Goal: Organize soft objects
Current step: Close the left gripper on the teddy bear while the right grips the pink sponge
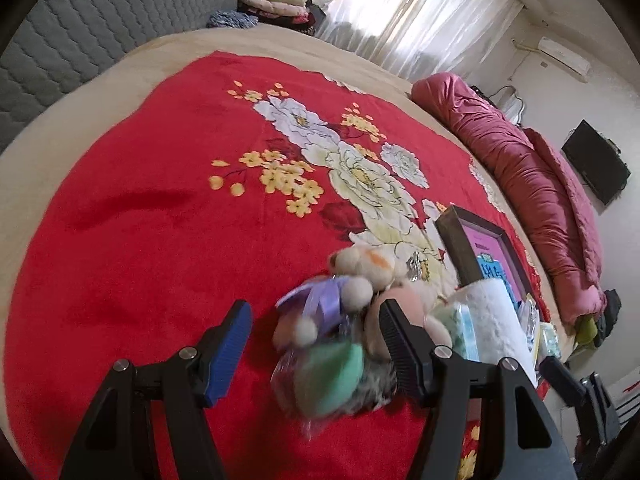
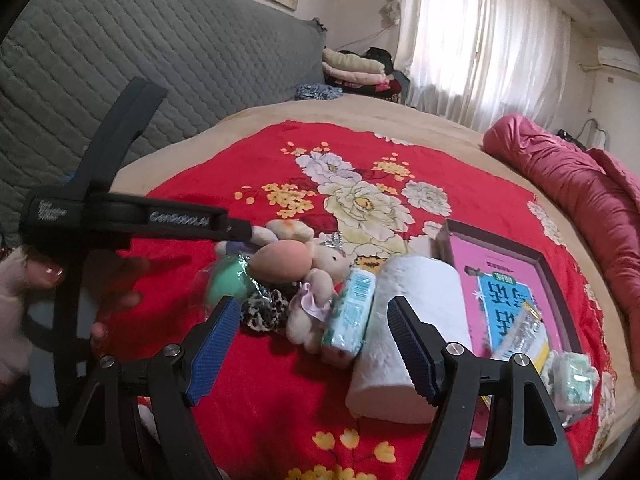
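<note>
With both hand-held grippers, left (image 1: 316, 344) and right (image 2: 314, 346), spread and empty over the heaped plush toys (image 2: 316, 280), a grab could snag the tissue pack (image 2: 350, 314) too.

A red blanket (image 2: 248, 380) printed with white peonies and small yellow blossoms is covering the bed, a beige border showing at its far edge. Near its middle, a mint-green sponge (image 2: 224, 282) and a peach one (image 2: 280, 261) are lying beside a leopard-print scrunchie (image 2: 266, 308). A white paper roll (image 2: 404, 320) is sitting left of a dark-framed tray (image 2: 548, 280) with a pink and blue printed sheet. A grey quilted headboard (image 2: 160, 52) is standing far left.
</note>
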`<state>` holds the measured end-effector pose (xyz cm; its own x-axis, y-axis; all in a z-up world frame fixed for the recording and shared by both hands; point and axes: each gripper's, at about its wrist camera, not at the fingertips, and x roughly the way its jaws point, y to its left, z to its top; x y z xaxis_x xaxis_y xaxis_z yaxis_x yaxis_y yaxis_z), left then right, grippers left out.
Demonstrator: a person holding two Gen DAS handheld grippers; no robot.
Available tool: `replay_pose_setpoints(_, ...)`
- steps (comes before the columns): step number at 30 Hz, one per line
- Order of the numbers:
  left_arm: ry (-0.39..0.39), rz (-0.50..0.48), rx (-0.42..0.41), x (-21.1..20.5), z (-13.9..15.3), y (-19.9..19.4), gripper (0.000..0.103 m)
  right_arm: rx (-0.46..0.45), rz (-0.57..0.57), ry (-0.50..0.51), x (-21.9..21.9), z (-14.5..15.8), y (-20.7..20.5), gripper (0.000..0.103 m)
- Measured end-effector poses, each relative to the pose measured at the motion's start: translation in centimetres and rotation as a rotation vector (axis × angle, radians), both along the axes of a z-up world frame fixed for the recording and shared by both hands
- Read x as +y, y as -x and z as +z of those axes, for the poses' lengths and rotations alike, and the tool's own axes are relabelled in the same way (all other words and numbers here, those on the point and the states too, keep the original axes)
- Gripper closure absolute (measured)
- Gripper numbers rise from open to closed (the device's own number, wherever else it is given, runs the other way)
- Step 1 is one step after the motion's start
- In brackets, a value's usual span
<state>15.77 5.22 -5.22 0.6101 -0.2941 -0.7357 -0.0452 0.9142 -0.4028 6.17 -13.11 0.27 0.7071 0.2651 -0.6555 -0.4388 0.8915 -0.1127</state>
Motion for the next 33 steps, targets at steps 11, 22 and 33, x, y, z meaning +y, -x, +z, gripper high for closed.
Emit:
replay_pose_setpoints(11,0.105,-0.078,0.060,-0.2,-2.8,-4.2,0.037,0.025,0.014,0.026,1.7,-1.2,-2.7,0.026)
replay_pose_setpoints(22,0.257,-0.130,0.062,0.6,-4.6,-5.1,0.051,0.063,0.061,0.090,4.7,-3.4,-7.0,0.026)
replay_pose_setpoints(33,0.332,-0.122,0.054,1.9,-5.2,-5.0,0.055,0.103,0.092,0.074,6.0,-5.2,-9.8,0.036)
